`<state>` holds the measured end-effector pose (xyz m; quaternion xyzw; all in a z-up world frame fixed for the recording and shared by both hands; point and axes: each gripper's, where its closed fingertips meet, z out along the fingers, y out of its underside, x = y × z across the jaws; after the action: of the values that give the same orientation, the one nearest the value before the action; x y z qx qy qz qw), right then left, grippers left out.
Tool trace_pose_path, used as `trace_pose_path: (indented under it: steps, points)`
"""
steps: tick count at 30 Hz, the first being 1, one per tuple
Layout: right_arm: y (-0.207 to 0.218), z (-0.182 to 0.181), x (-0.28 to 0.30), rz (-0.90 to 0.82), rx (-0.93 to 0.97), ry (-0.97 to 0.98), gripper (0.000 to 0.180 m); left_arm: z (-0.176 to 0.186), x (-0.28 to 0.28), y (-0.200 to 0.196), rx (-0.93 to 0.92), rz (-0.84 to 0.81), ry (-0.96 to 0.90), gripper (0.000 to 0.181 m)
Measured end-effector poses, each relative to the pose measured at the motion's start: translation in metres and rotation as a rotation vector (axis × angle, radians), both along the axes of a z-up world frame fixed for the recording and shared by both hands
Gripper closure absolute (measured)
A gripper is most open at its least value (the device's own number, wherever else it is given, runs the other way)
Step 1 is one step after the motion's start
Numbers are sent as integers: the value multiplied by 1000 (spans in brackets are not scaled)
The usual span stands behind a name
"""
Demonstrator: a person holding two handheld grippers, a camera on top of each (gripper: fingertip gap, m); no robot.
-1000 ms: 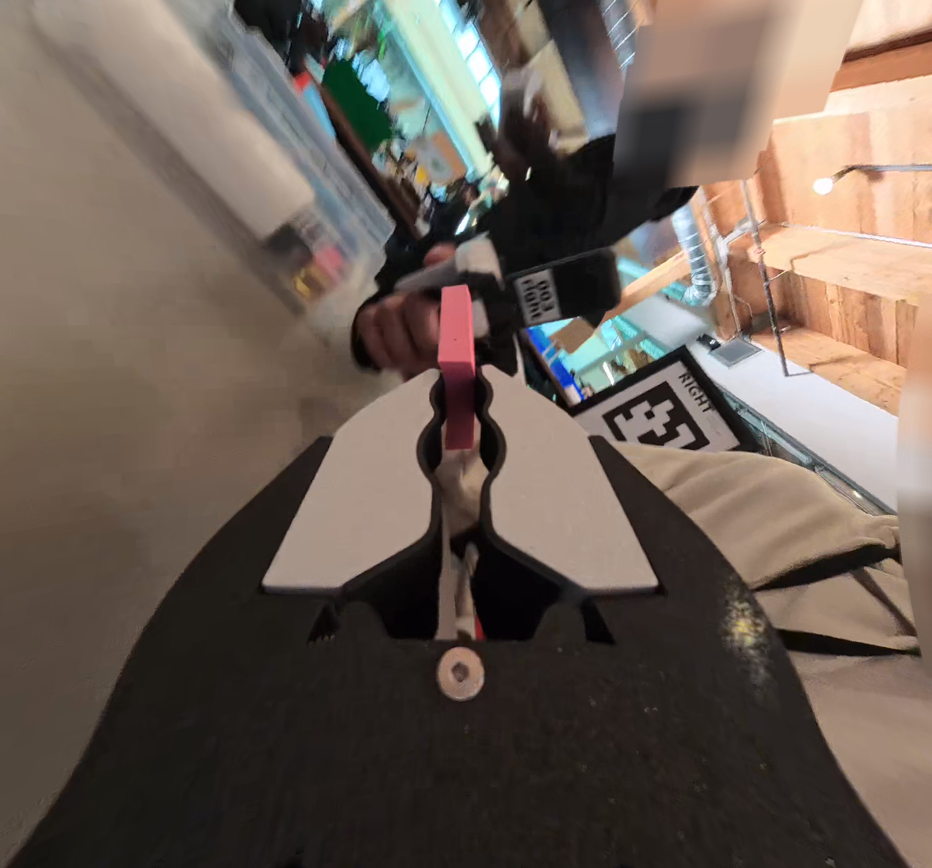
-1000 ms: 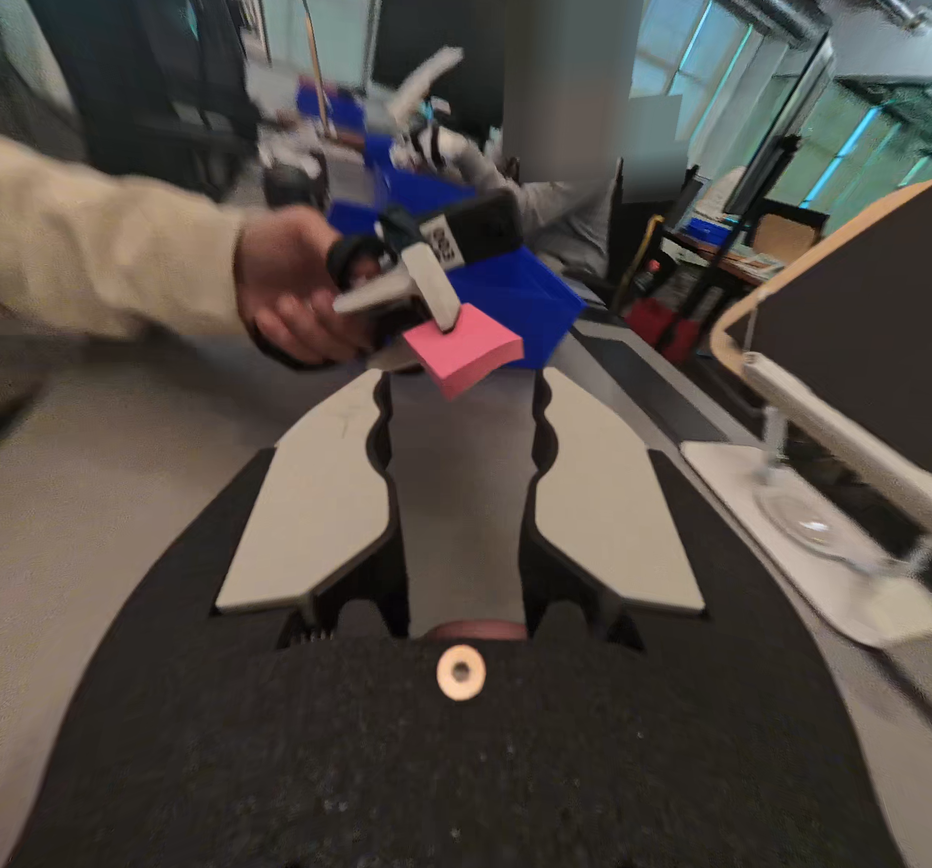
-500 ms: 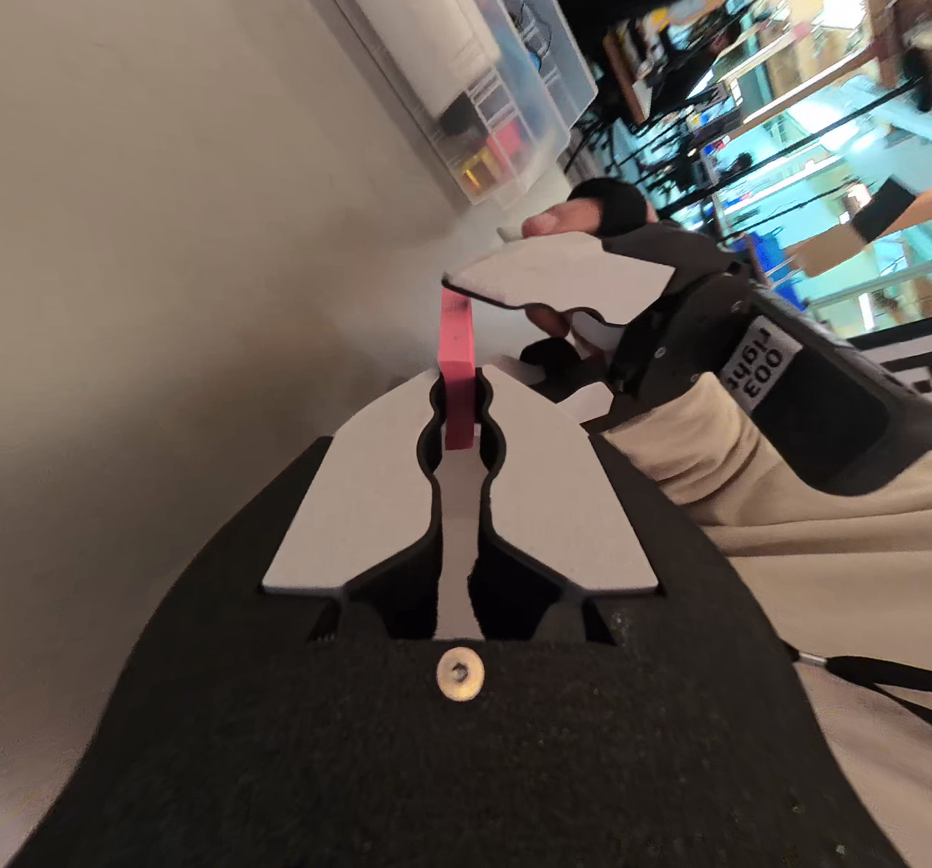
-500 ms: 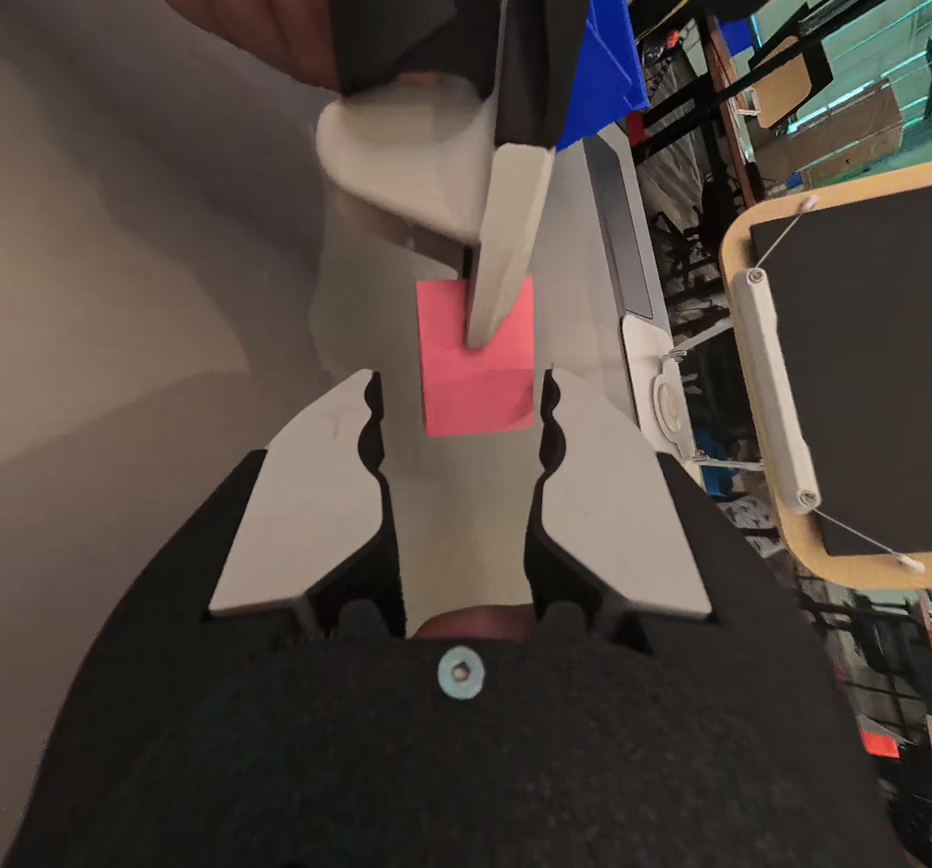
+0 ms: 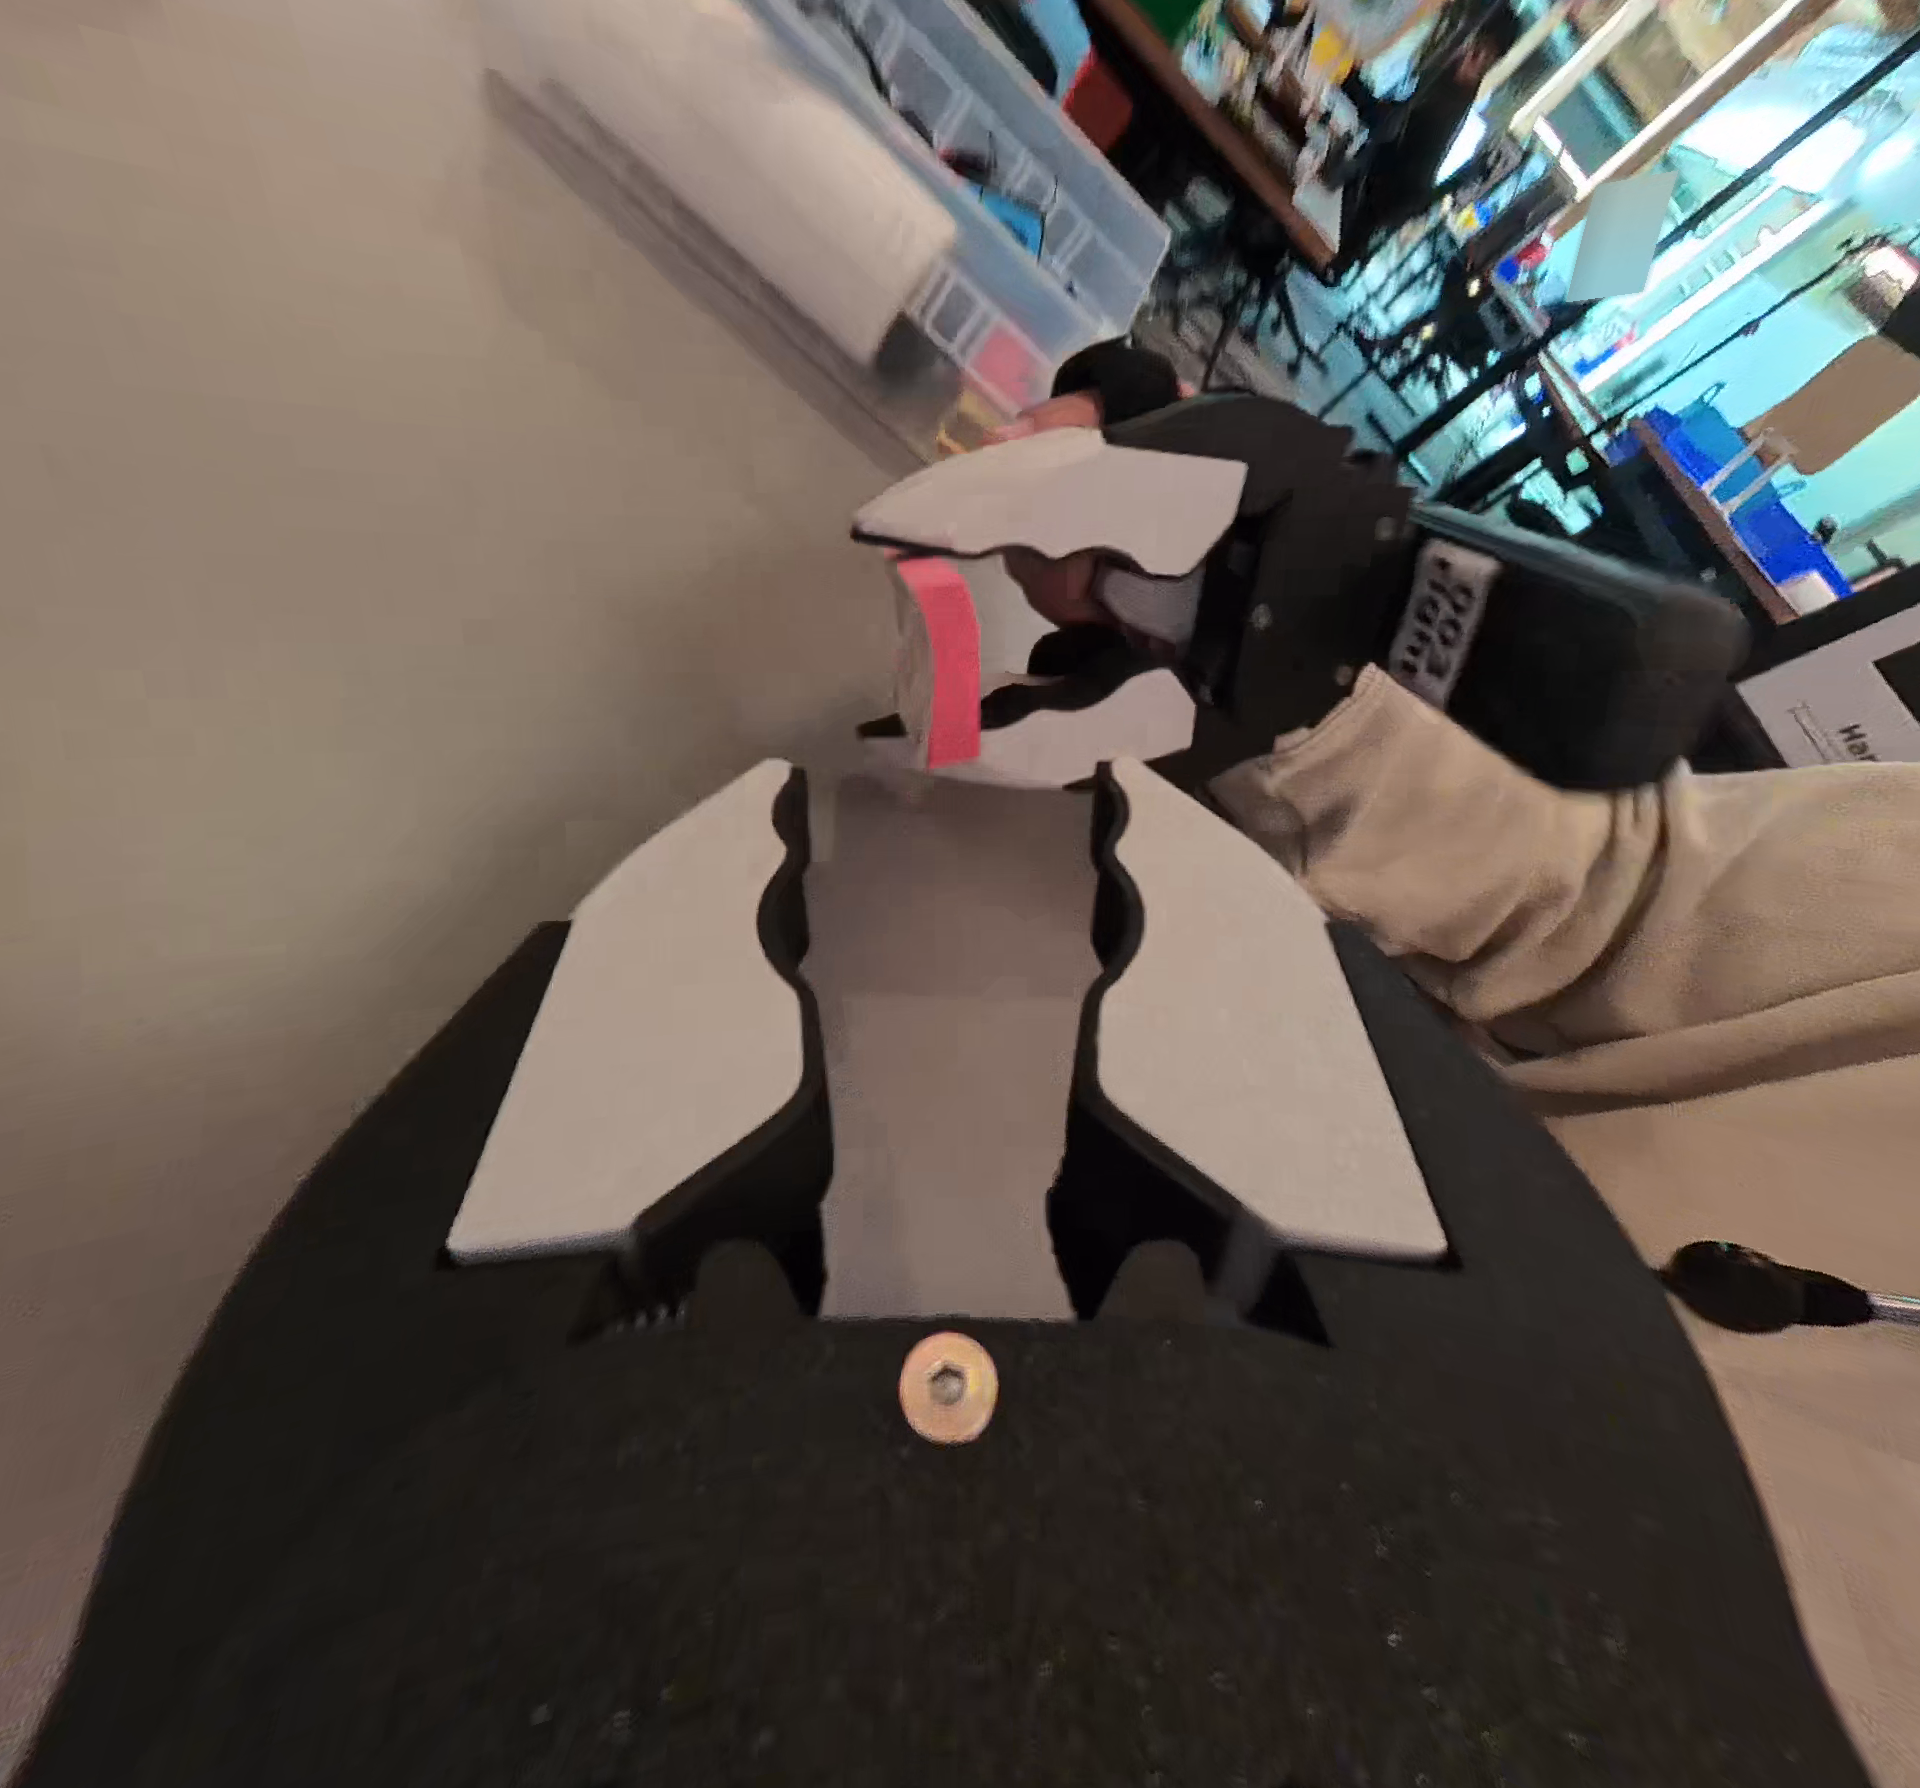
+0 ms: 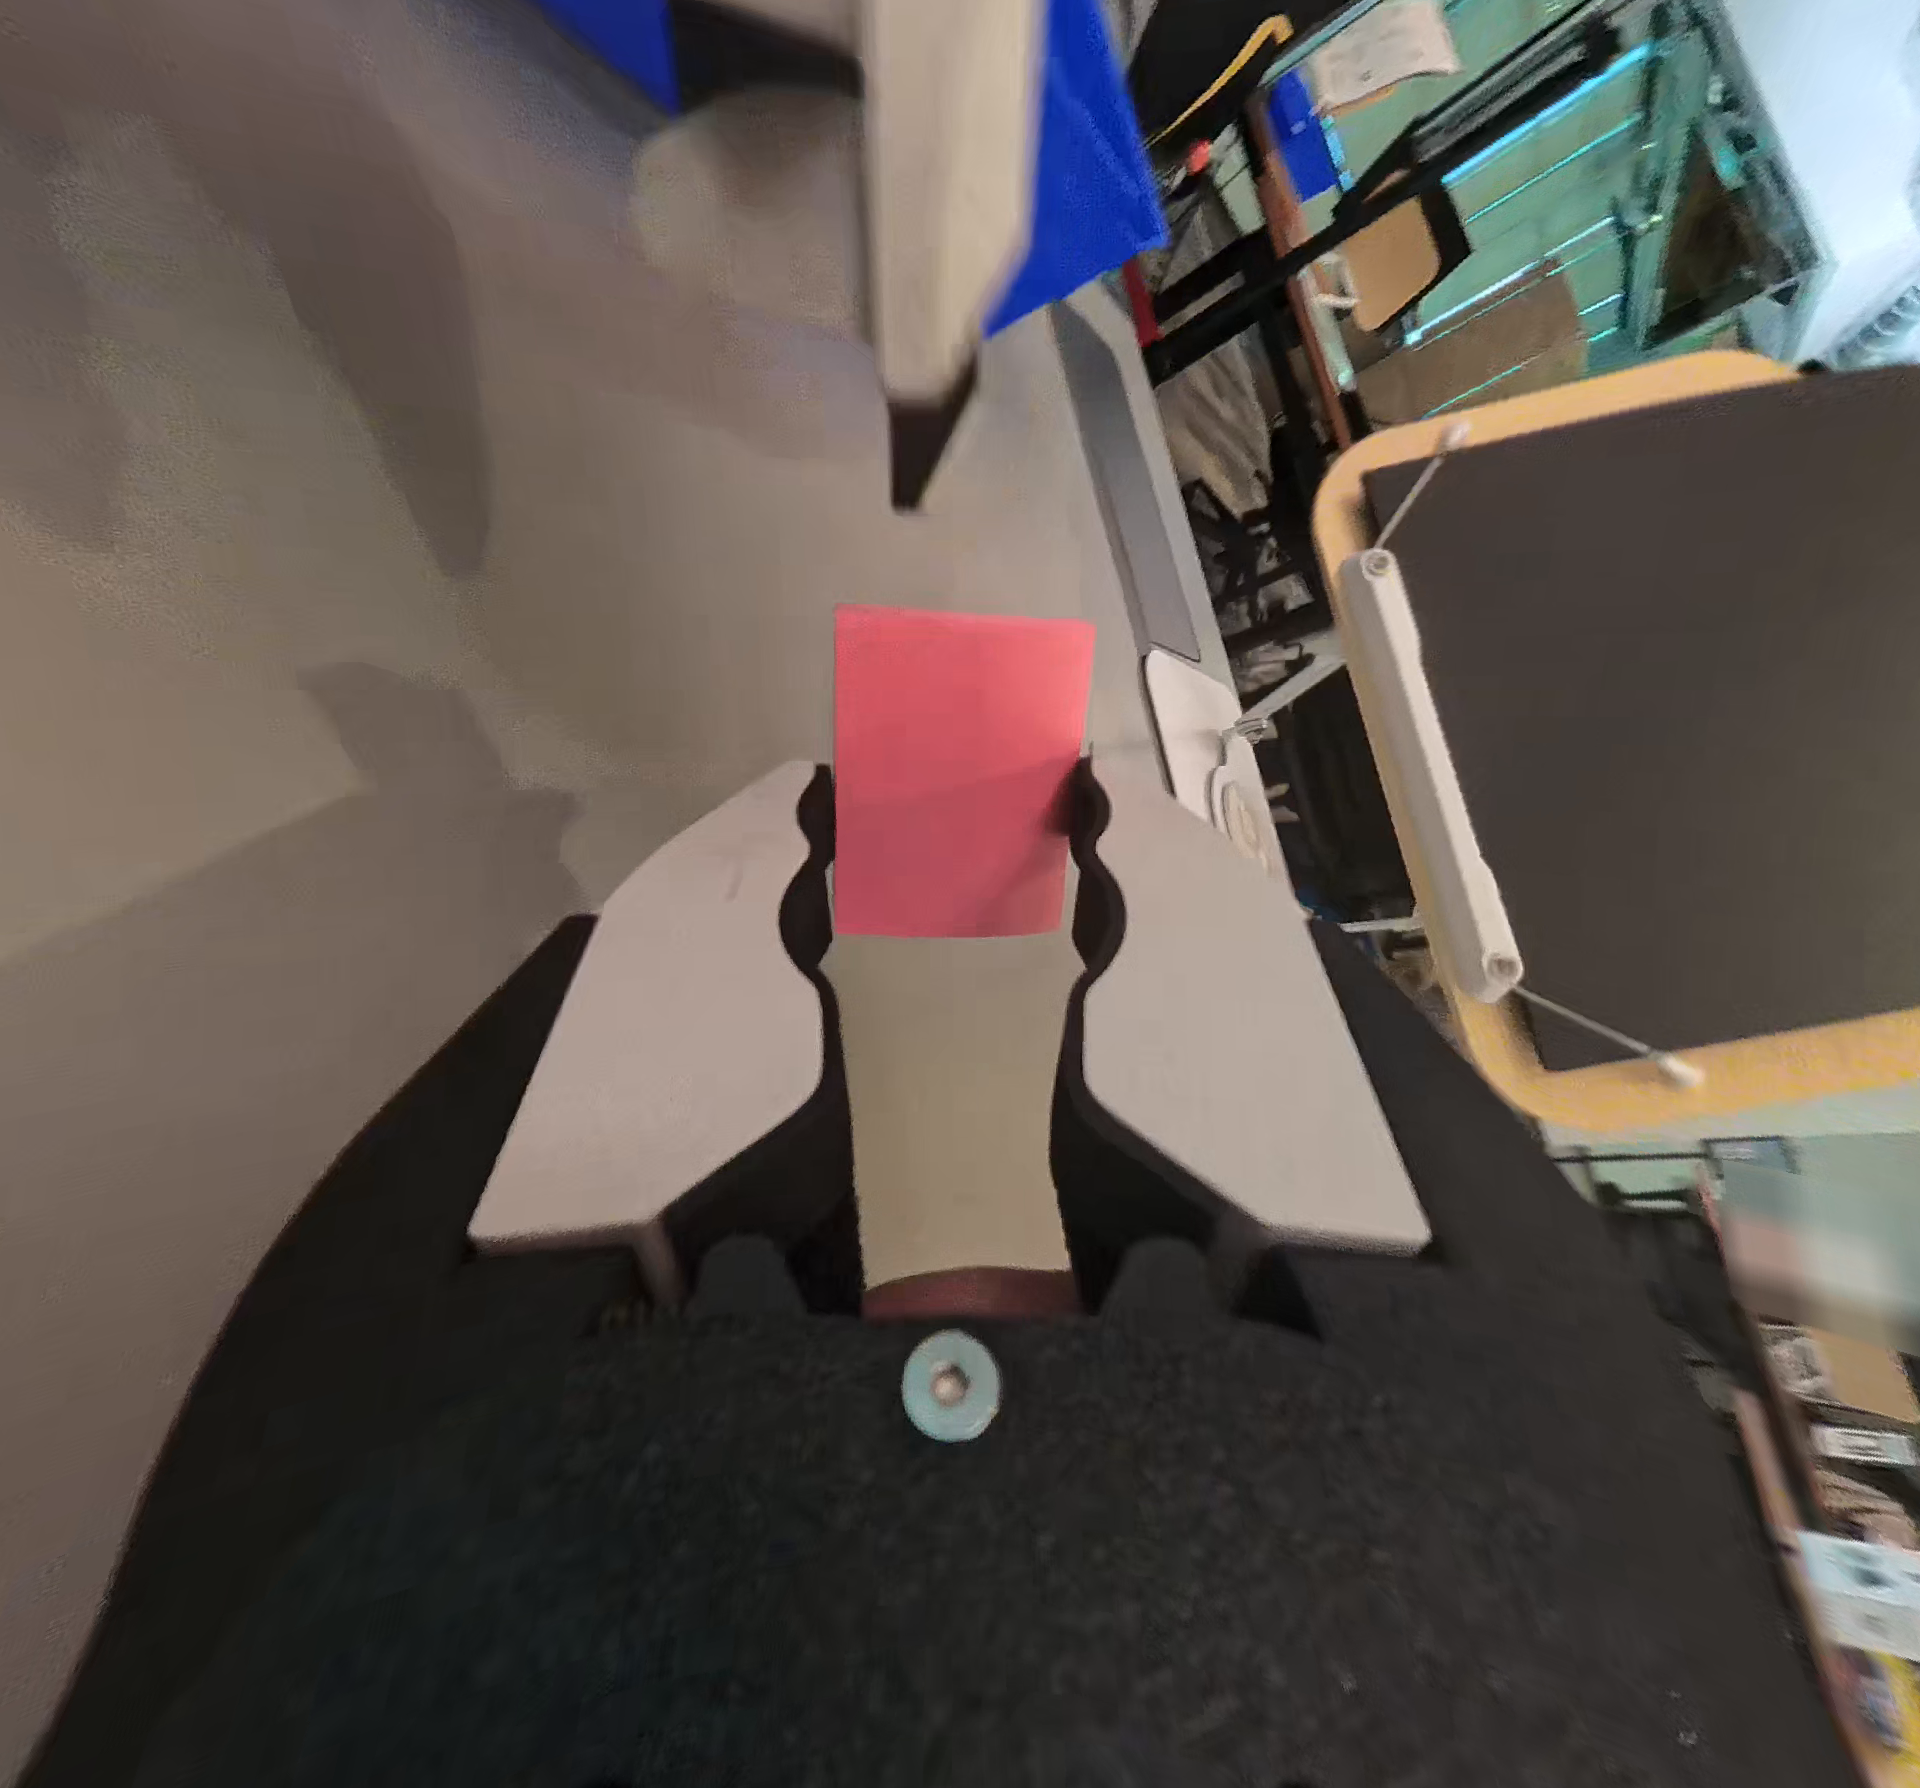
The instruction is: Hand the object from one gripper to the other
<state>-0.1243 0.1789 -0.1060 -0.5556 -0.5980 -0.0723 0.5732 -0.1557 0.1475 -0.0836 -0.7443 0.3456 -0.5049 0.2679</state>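
One pink pad (image 6: 956, 772) is sitting squeezed between the right gripper's (image 6: 951, 782) two fingers; the left gripper (image 5: 948, 793) is spreading its two fingers wide, holding nothing, just near it.

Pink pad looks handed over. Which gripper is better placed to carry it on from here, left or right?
Right. The right gripper has its jaws closed on the pink pad. The left gripper is open and empty, clear of the pad.
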Motion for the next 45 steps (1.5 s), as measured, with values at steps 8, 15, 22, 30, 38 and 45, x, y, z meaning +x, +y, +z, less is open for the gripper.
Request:
trace_pose_path:
  steps: [8,15,22,30,38,45]
  points:
    - [-16,26,-2,237,-424,592,136,7,-24,-27,232,-87,-213,126]
    - [-2,27,-4,106,-227,530,136,28,-20,-7,221,51,-236,126]
    - [0,27,-16,-31,15,415,136,20,1,-11,179,194,73,136]
    - [-8,28,-31,-56,150,284,136,2,0,-9,220,226,190,171]
    - [-10,19,-37,-15,92,250,136,-6,-8,-7,191,182,160,172]
    - [-26,31,-18,188,-447,590,131,7,-25,-3,100,74,-59,172]
